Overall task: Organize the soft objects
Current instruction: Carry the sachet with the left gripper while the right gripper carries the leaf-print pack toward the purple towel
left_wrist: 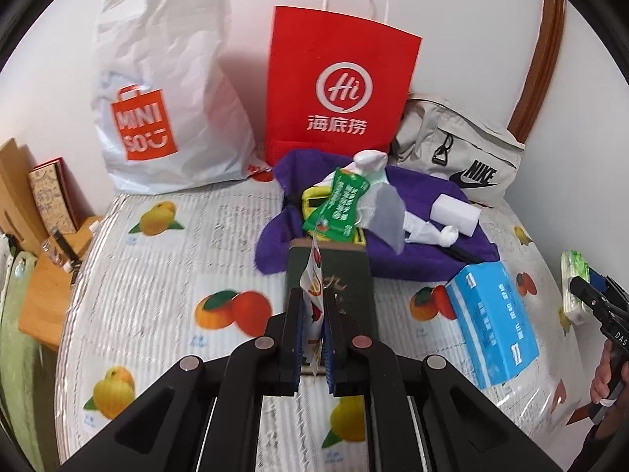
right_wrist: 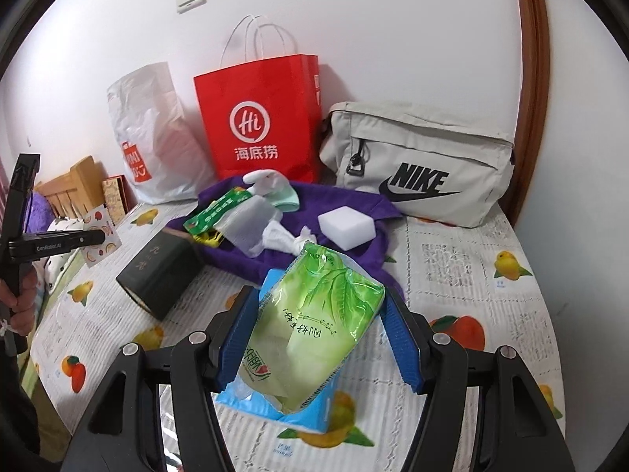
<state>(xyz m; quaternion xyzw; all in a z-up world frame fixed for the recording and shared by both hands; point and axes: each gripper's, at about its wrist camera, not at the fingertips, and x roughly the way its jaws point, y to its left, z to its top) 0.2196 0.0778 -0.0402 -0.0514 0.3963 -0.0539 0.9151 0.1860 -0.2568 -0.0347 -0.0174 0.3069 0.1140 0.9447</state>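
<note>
We see the blue tissue box (right_wrist: 314,413) largely hidden beneath the green tissue pack (right_wrist: 314,326), its print unreadable.

There are three bags by the wall: one white bag (right_wrist: 157,133), one red bag (right_wrist: 261,118) and one grey bag (right_wrist: 424,157). There is one purple cloth (left_wrist: 412,251), one white sponge (right_wrist: 346,228), one dark box (right_wrist: 161,271), one blue tissue box (left_wrist: 493,314) and one green tissue pack (right_wrist: 314,326).
</note>
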